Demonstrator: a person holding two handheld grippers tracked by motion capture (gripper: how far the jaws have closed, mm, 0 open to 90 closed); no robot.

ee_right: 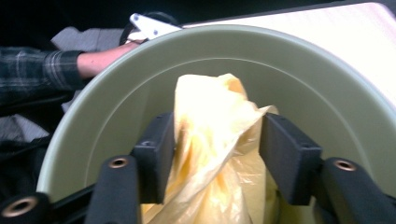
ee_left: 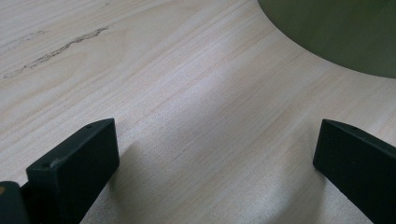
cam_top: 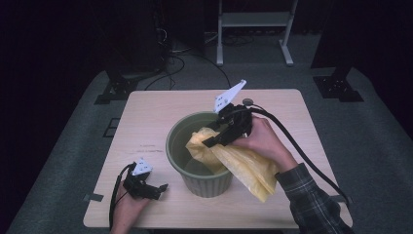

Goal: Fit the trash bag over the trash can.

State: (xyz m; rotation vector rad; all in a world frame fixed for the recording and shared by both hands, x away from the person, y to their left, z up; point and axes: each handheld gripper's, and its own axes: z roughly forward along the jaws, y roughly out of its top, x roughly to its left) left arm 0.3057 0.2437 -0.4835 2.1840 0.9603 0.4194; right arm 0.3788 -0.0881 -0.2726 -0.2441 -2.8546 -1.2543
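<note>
A pale green round bin (cam_top: 178, 146) stands in the middle of the wooden table (cam_top: 160, 107). A yellow plastic bag (cam_top: 248, 165) hangs over its right rim, one end down inside. My right gripper (cam_top: 210, 141) points into the bin's mouth at that end. In the right gripper view the bag (ee_right: 210, 107) bulges loosely between the spread jaws of this gripper (ee_right: 217, 140), above the bin's inner wall (ee_right: 303, 79); the pads do not squeeze it. My left gripper (cam_top: 160, 187) rests low at the table's front left, open (ee_left: 215, 154) with nothing but bare wood between its jaws.
The bin's curved side (ee_left: 336, 32) lies just beyond the left gripper. A white metal stand (cam_top: 253, 29) and dark cables (cam_top: 180, 63) sit on the grey floor behind the table. Bare wood runs along the table's left and back.
</note>
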